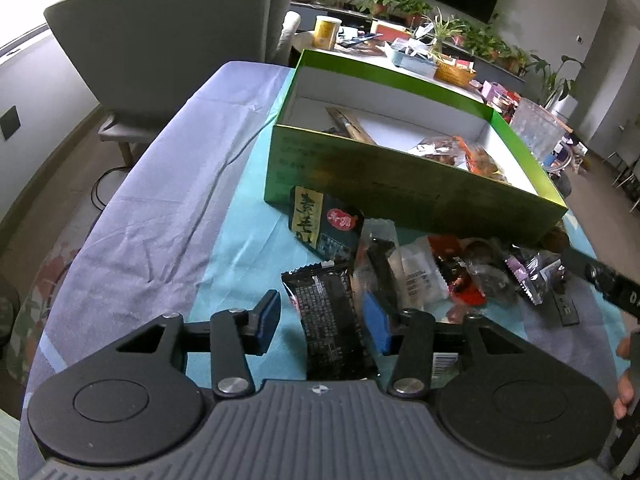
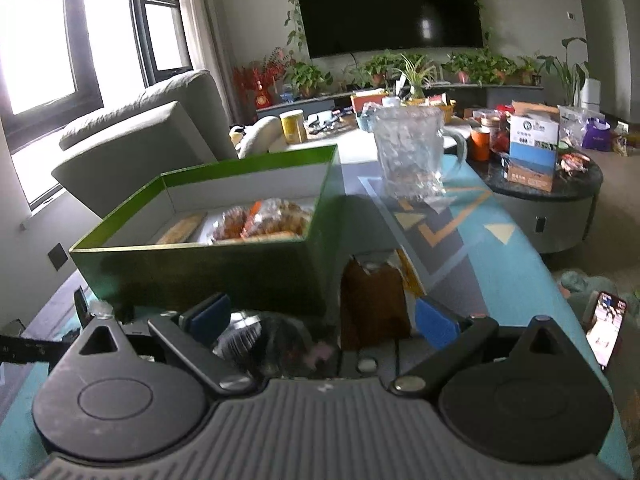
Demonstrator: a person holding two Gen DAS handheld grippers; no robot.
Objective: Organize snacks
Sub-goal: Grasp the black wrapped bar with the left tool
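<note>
A green box (image 1: 400, 184) with a white inside stands on the table and holds an orange snack bag (image 1: 460, 152) and a long tan packet (image 1: 352, 126). In front of it lies a pile of loose snack packets (image 1: 460, 268). My left gripper (image 1: 322, 322) is open, its blue pads either side of a black packet (image 1: 332, 320) lying flat. A dark green packet (image 1: 324, 220) lies beyond it. My right gripper (image 2: 324, 316) is open just in front of the box (image 2: 200, 268), over a silvery packet (image 2: 240, 336), next to a brown packet (image 2: 372, 304).
A glass pitcher (image 2: 412, 152) stands behind the box on the patterned blue cloth (image 2: 460, 232). A phone (image 2: 606, 328) lies at the right edge. A grey armchair (image 1: 160, 32) is at the far left, and a cluttered round table (image 2: 540, 176) at the right.
</note>
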